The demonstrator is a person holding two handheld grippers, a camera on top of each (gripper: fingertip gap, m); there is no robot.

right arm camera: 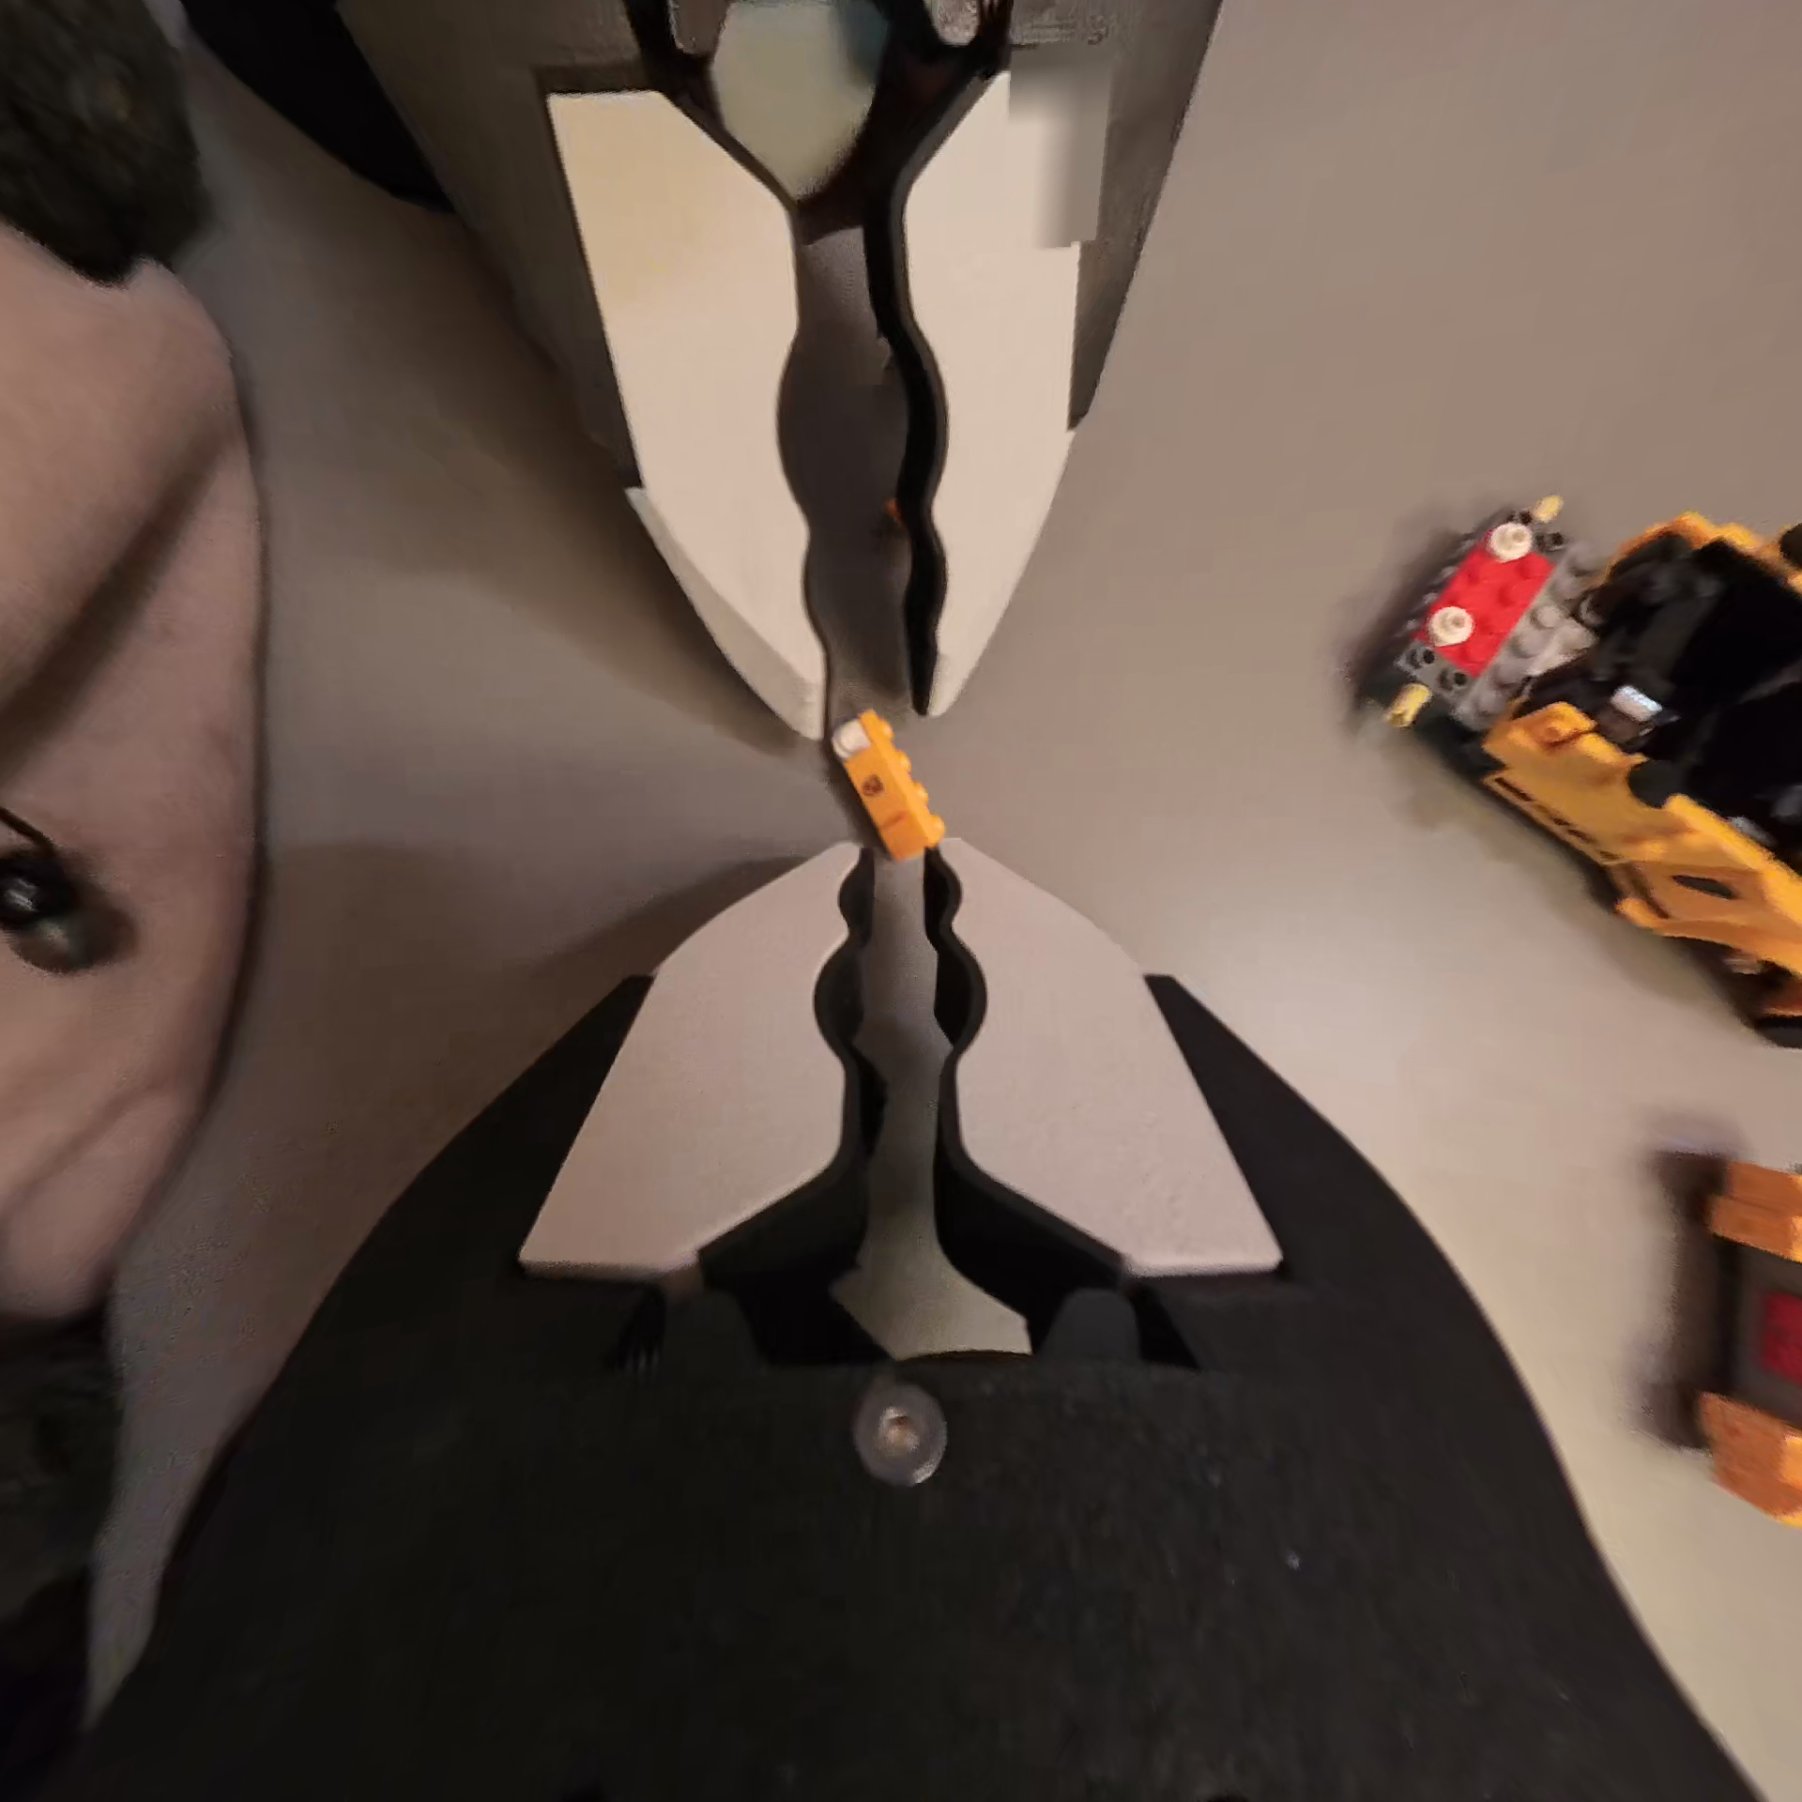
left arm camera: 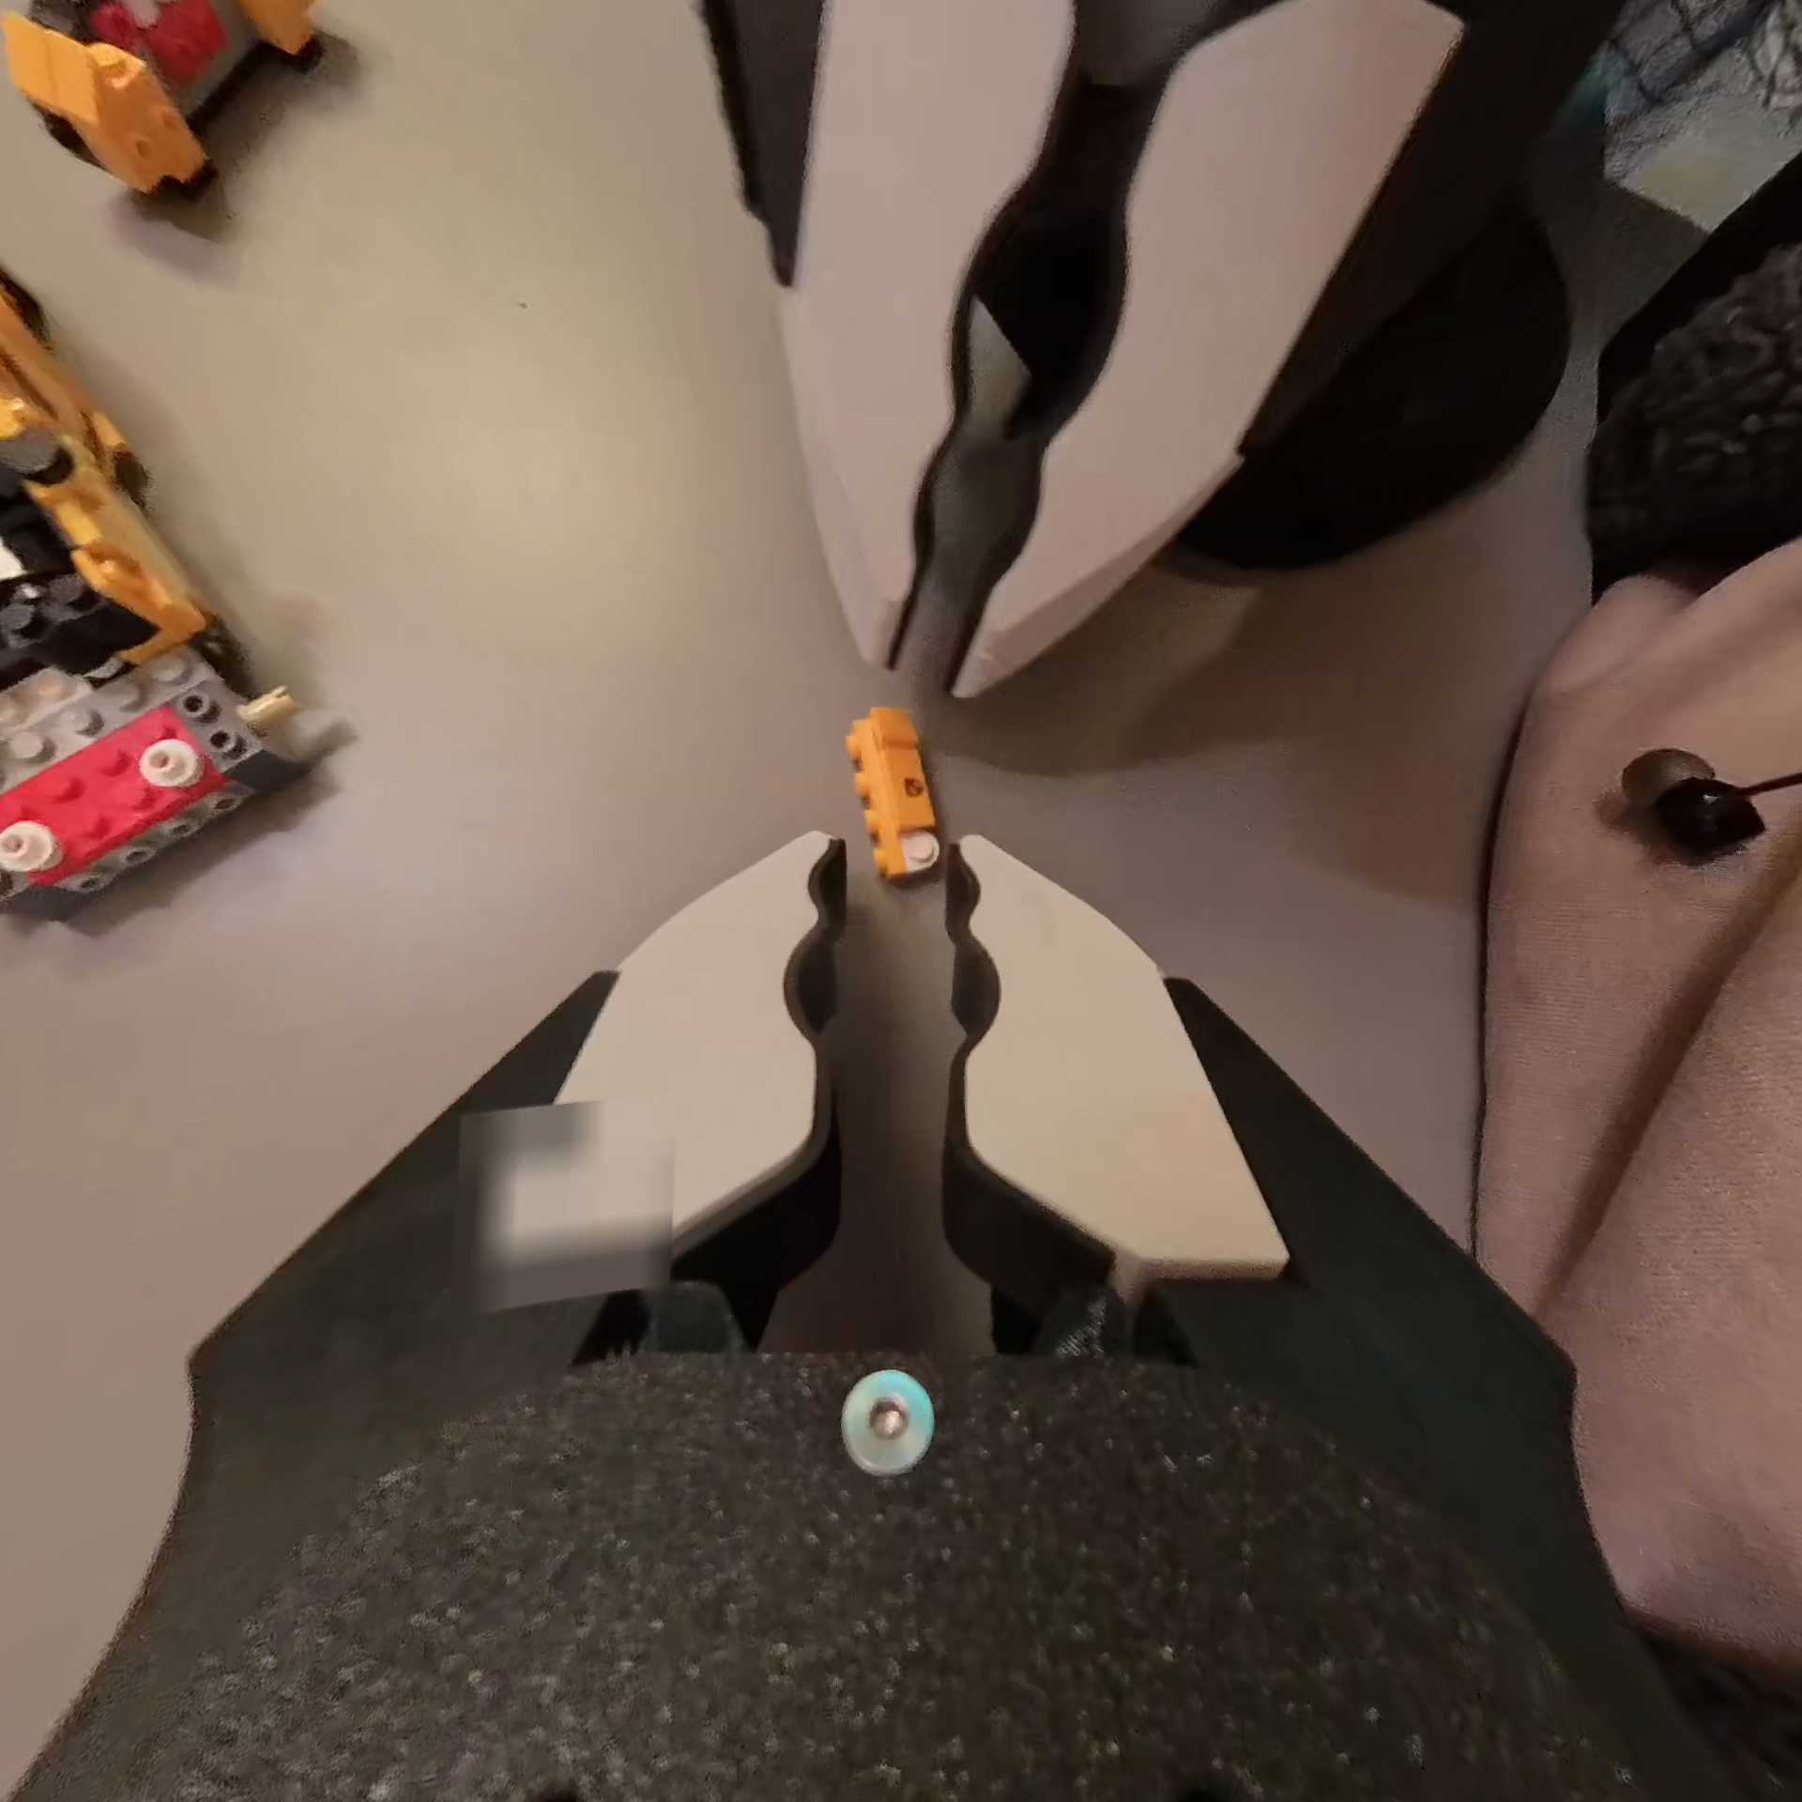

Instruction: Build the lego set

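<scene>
1. The left tool [left arm camera: 892, 858] stands slightly parted, its tips flanking one end of the small orange brick [left arm camera: 895, 795] – not clamped on it.
2. The right tool [right arm camera: 895, 858] is nearly closed, empty, at the brick's [right arm camera: 889, 785] other end on the tabletop [left arm camera: 536, 468].
3. Risk: smooth hard plastic could skid or flip if one tip nudges it.
4. The half-built truck [right arm camera: 1599, 722] sits well apart.

From my right gripper [right arm camera: 892, 856], the small orange assembly [right arm camera: 1755, 1341] on its right side is smeared and cut by the frame edge. The larger yellow model [right arm camera: 1648, 780] beyond it also runs off-frame. I can't tell whether either tool touches the orange brick [right arm camera: 889, 785].
</scene>
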